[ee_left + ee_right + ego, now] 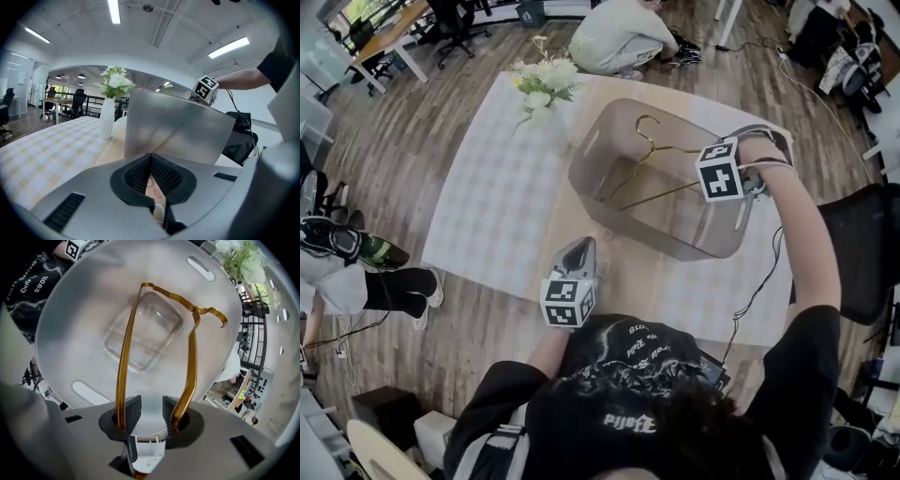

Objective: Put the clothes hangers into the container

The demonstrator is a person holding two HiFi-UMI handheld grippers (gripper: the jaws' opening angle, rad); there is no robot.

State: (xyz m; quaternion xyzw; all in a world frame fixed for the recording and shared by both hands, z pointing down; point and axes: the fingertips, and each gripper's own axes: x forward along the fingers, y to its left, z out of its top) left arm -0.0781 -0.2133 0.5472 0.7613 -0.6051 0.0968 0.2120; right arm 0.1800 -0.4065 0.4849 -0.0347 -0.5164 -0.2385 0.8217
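A gold wire hanger (649, 155) lies inside the translucent grey container (609, 131) on the table. My right gripper (733, 183) reaches down over the container's right rim. In the right gripper view its jaws (148, 411) stand apart with only the container floor (84, 324) showing between the pads. The hanger's (125, 348) two arms run past the outer sides of the fingers; its lower bar is hidden. My left gripper (580, 247) rests low in front of the container's near wall (178, 126), its pads (151, 161) meeting with nothing between them.
A white vase of flowers (546, 89) stands on the checked cloth (497, 197) behind and left of the container. A person crouches on the floor beyond the table (619, 37). A dark chair (862, 244) is at the table's right.
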